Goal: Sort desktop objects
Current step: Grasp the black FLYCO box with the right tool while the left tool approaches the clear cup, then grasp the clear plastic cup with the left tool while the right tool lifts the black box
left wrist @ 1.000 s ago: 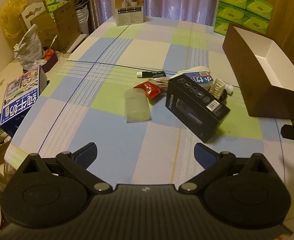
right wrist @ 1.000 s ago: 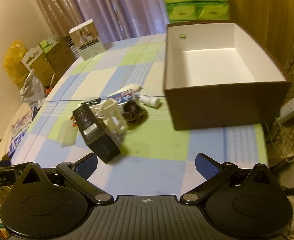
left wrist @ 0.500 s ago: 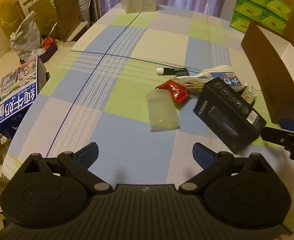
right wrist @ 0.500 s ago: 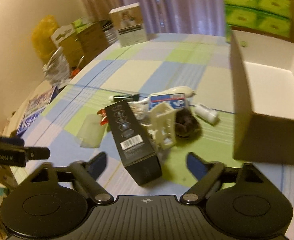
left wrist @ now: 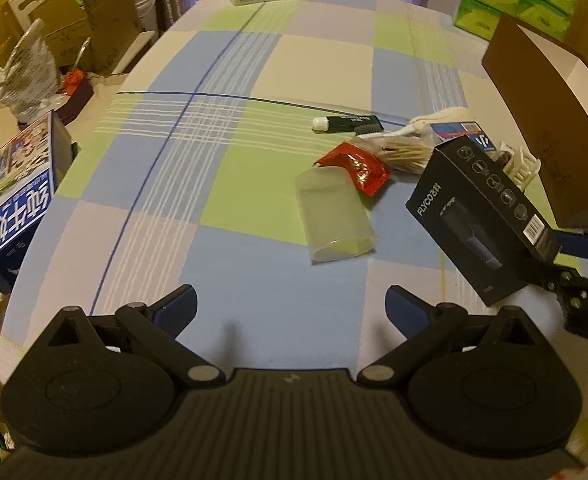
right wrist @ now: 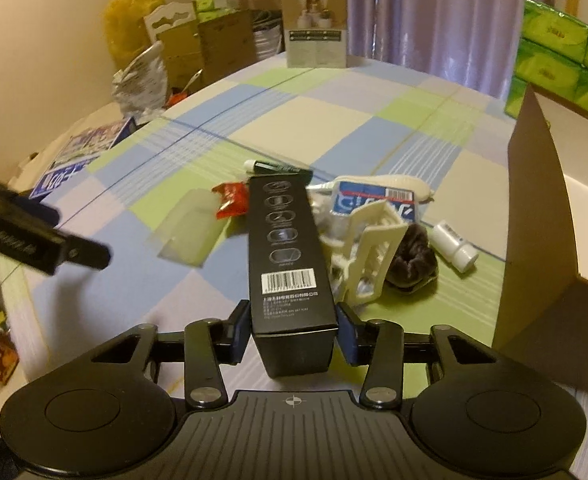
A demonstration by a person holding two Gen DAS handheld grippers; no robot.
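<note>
**Black carton in the right grip**

Black rectangular cardboard carton (right wrist: 290, 256) lies amid the clutter beside the tall brown open cardboard box (right wrist: 541, 216). Right gripper (right wrist: 294, 334) clamps its near end, pads on both long sides. Left gripper (left wrist: 292, 306) spread wide, holding nothing. Lift level, clearing the white plastic clip (right wrist: 367, 252), then carry over the box wall.
</note>
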